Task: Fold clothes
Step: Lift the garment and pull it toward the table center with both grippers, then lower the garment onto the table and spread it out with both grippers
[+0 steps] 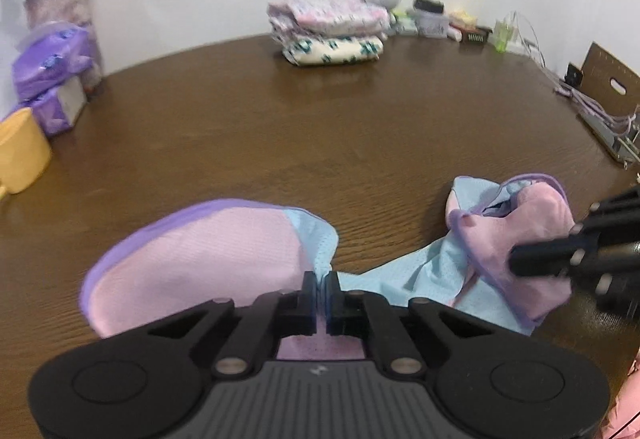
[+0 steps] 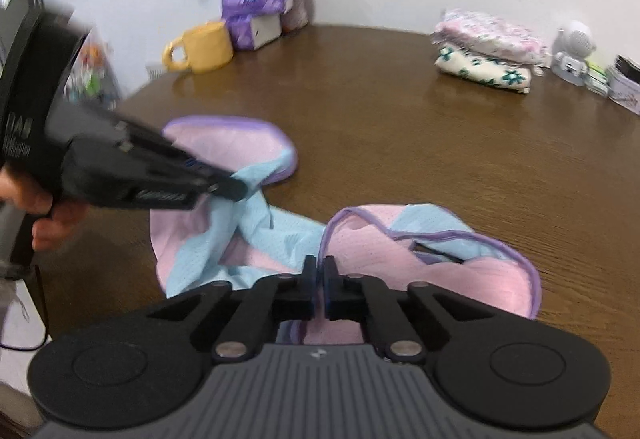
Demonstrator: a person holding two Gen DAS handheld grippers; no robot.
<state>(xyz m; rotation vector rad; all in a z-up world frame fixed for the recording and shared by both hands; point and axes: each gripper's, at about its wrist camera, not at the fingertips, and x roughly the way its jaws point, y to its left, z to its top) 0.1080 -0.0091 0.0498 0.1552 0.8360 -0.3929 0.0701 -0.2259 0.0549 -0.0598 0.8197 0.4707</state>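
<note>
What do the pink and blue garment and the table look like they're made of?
Garment: looks like thin sports mesh, judging by tiny holes and soft folds, with purple trim. Table: seemingly wood or wood-look laminate, brown grain lines, slight sheen.

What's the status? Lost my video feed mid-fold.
Left hand-held gripper shut on pink-and-blue garment. Right hand-held gripper shut on it too. Garment crumpled, unfolded, on table. Nothing in the way.
</note>
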